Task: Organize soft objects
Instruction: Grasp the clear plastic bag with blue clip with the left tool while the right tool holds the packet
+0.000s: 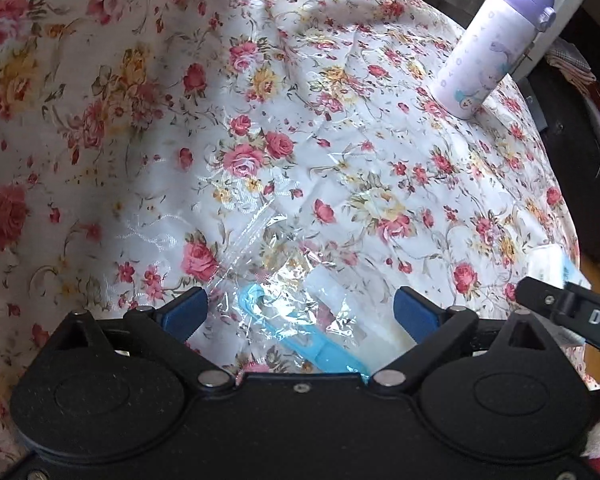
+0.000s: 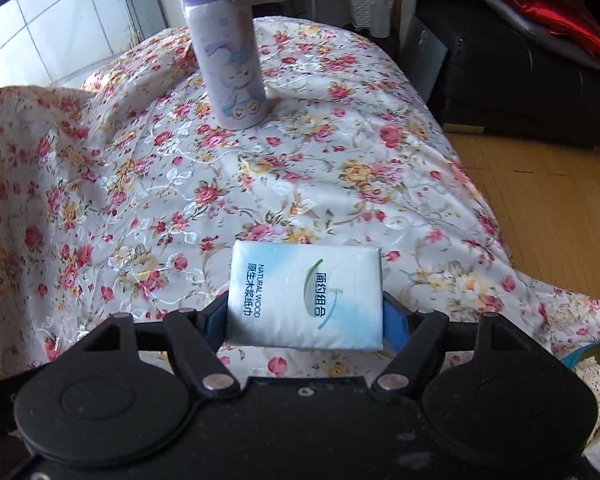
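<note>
My right gripper has its jaws clamped on the tissue pack, held above the floral cloth. My left gripper has jaws wide apart, gripping nothing; a clear bag lies between them. Bottle stands well ahead.

Both my wrist cameras look steeply down, close over the floral cloth; both catch the lavender bottle toward twelve and one o'clock.

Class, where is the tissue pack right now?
In the right wrist view, the tissue pack sits low and central, clamped between the right gripper fingers above the floral cloth.
</note>
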`<state>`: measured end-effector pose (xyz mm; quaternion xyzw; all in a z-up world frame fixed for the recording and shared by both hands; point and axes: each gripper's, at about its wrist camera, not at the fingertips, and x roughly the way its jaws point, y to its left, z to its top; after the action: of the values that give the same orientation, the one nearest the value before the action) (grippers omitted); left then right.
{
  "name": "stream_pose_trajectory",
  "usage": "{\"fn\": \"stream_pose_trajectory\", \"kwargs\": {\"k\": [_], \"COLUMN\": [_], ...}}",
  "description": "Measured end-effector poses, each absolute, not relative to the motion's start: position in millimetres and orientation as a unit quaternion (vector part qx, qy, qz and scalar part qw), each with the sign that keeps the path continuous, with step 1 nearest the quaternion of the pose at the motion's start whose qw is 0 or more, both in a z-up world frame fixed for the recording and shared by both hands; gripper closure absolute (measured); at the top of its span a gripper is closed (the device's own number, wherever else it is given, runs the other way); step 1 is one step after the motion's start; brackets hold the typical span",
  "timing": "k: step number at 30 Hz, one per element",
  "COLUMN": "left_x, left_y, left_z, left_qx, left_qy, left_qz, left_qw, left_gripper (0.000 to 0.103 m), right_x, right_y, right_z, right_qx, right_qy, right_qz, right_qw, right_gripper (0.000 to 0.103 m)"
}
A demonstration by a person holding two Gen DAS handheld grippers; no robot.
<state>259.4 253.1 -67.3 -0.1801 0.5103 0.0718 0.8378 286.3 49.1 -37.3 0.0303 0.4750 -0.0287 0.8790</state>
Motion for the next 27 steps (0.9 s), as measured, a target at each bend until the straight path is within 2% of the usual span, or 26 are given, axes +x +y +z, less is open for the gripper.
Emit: {"fn": "stream_pose_trajectory", "kwargs": {"k": [9, 17, 27], "left_x": [253.4, 251.7, 223.6], "left_y": [287.5, 273.2, 293.2], "left_z": [-66.8, -61.2, -43.3], "left_qx": [-0.27, -0.228, -0.272], "left_qy": [0.489, 0.493, 0.465], "left_qz": [0.081, 0.072, 0.069], "left_qw": [0.825, 0.836, 0.839], "left_gripper": [0.007, 0.007, 0.006], "right_x": [273.3, 252.8, 230.3], "right_y": [43.3, 40.6, 31.8], "right_z": [-25.4, -16.0, 2.9], "right_qx": [0.024, 0.016, 0.017], "right_qy": [0.464, 0.46, 0.445], "right_qz": [-0.024, -0.009, 0.007], "right_qw": [0.885, 0.888, 0.896], "right_gripper": [0.029, 0.029, 0.029]}}
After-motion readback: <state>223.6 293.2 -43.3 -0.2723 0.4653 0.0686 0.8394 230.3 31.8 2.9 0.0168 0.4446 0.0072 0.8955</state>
